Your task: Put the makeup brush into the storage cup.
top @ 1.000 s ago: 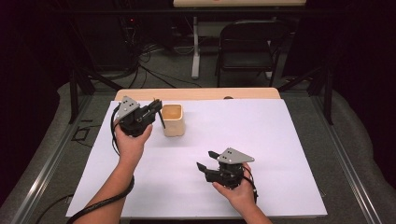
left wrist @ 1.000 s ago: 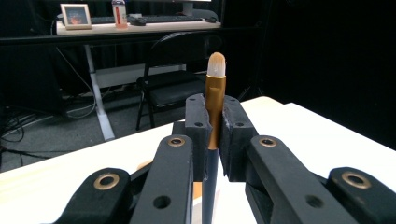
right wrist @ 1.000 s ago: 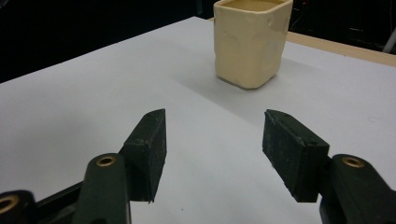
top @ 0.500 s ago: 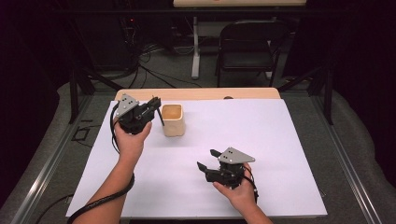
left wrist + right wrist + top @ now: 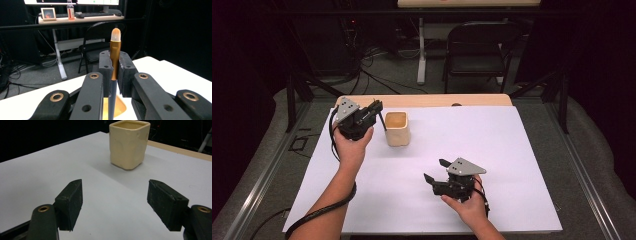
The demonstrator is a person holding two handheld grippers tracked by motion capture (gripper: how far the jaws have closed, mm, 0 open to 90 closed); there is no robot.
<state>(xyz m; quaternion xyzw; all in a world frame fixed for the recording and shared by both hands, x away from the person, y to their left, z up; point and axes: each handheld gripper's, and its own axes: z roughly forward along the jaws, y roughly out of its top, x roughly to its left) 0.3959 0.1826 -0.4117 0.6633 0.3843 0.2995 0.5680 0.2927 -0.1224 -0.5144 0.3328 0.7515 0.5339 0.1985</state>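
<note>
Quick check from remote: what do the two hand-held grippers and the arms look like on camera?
Both are black: left hand-held gripper and right hand-held gripper, each topped by a grey three-cornered plate, with brass-ringed pivots and a trailing black cable. Forearms are bare, no sleeves.

dark room, black folding chair (image 5: 477, 47), grey floor (image 5: 402, 82) with cables (image 5: 377, 75)

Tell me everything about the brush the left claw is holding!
The makeup brush has a soft, rounded peach tip, a shiny copper-gold collar and a dark handle. It stands upright, bristles up. The left claw is shut on it, its black pads pressing the collar from both sides. The handle's lower end hangs above the open mouth of the cream cup on the white table; whether it touches the cup cannot be told.
</note>
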